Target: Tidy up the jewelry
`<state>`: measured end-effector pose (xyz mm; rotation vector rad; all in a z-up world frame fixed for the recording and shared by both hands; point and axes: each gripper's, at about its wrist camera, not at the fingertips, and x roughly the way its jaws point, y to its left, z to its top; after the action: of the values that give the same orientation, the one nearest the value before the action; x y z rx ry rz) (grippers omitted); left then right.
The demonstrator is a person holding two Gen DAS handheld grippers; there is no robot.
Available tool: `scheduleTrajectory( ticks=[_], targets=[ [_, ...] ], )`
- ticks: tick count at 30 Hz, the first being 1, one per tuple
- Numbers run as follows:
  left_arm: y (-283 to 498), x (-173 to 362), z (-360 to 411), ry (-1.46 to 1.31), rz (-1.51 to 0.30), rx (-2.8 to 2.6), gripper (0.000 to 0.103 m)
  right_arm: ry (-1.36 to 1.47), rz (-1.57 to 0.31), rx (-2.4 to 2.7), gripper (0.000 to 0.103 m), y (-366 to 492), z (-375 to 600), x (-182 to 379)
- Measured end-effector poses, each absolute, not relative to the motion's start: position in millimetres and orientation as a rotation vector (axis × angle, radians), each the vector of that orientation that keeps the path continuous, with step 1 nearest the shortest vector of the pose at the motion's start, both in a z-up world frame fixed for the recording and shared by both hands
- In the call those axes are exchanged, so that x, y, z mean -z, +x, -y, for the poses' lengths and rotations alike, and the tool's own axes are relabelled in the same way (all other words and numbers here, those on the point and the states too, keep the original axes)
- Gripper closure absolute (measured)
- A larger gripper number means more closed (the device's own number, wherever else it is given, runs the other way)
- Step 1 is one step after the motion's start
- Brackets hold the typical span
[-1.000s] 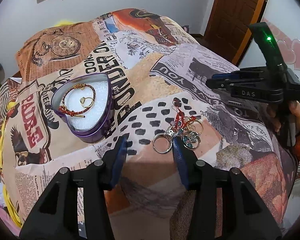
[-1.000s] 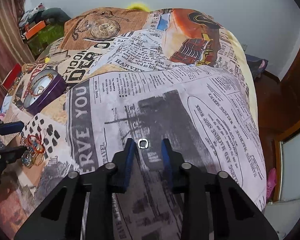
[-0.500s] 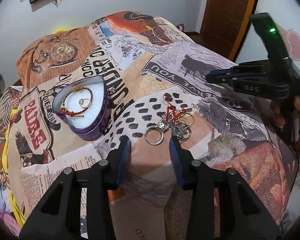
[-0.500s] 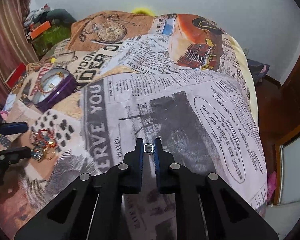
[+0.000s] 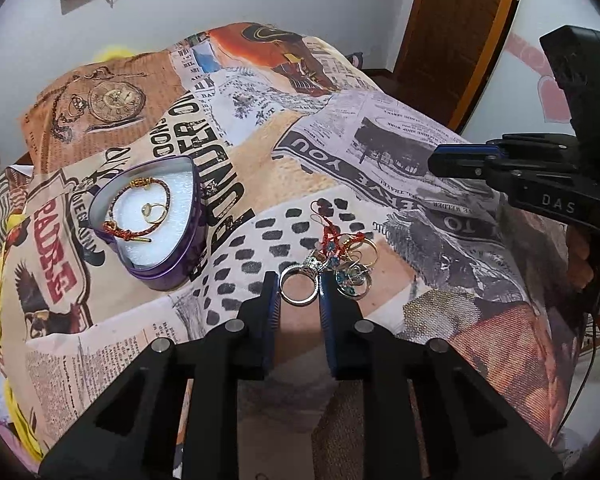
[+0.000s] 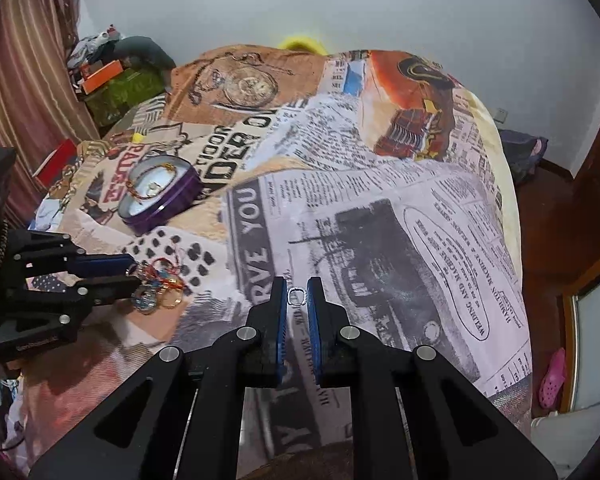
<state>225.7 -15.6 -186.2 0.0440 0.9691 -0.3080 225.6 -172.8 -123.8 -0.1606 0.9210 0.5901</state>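
A purple heart-shaped tin (image 5: 160, 248) lies open on the bed with a red-and-gold bracelet (image 5: 136, 208) and a gold ring (image 5: 153, 211) on its white foam. A pile of rings and charms (image 5: 340, 260) lies right of it. My left gripper (image 5: 299, 294) has its jaws on both sides of a large silver ring (image 5: 299, 290) at the pile's near edge. My right gripper (image 6: 297, 298) is shut on a small silver ring (image 6: 297, 295), held above the bedspread. The tin (image 6: 160, 196) and the pile (image 6: 160, 284) also show in the right wrist view.
The patchwork newspaper-print bedspread (image 5: 380, 152) covers the bed. A wooden door (image 5: 460, 32) stands at the far right. Clutter and a striped curtain (image 6: 24, 92) are on the bed's left side. A pink shoe (image 6: 552, 376) lies on the floor.
My right gripper closed on the small silver ring and lifted it. My left gripper moved onto the pile and narrowed its jaws around the large silver ring.
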Motion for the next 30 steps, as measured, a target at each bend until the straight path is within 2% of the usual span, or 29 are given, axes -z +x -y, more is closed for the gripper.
scheduleTrajectory(
  ticks=[20, 30],
  targets=[
    [216.1, 129.7, -26.8, 0.012, -0.804, 0.212, 0.084, -0.155, -0.796, -0.699, 0.094, 215.0, 111.0, 78.3],
    [220.0, 120.8, -62.7, -0.016, -0.765, 0.141, 0.084, -0.160, -0.774, -0.768, 0.094, 220.0, 66.9, 72.8]
  ],
)
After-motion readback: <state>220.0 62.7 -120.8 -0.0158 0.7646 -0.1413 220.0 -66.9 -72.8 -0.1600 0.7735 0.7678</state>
